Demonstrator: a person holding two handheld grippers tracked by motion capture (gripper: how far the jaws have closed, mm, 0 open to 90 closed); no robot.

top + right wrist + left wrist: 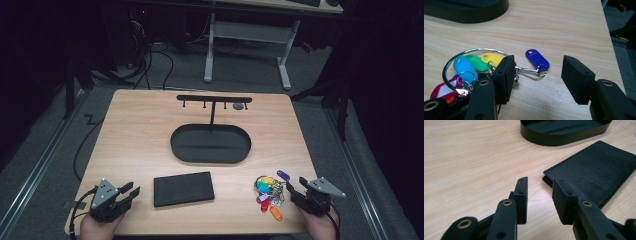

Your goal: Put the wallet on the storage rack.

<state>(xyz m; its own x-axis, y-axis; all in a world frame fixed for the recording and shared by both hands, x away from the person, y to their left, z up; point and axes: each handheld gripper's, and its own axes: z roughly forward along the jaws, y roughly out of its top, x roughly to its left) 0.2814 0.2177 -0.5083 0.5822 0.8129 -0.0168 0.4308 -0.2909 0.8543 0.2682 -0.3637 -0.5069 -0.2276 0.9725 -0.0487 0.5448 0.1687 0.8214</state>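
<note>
In the high view, the left gripper [128,193] sits at the near left corner of the wooden worktop [135,130], held in the person's left hand [97,227], with its jaws apart and pointing right toward a flat black wallet [183,188] lying near the front edge. The right gripper [296,189] sits at the near right, its jaws apart and aimed left at a bunch of coloured key tags [269,192] on a metal ring. Farther back in the middle stands a black oval tray [210,144] with a T-shaped hook stand [214,100] rising from its far side. In the left gripper view, the jaws stand moderately open with nothing between them; the wallet [594,173] lies just beyond the right jaw, and the tray [564,137] is farther off. In the right gripper view, the jaws stand wide and empty; the key tags [471,66] lie beside and behind the left jaw, and the blue tag [537,59] lies on the bare worktop between the two jaws, touching neither.
</note>
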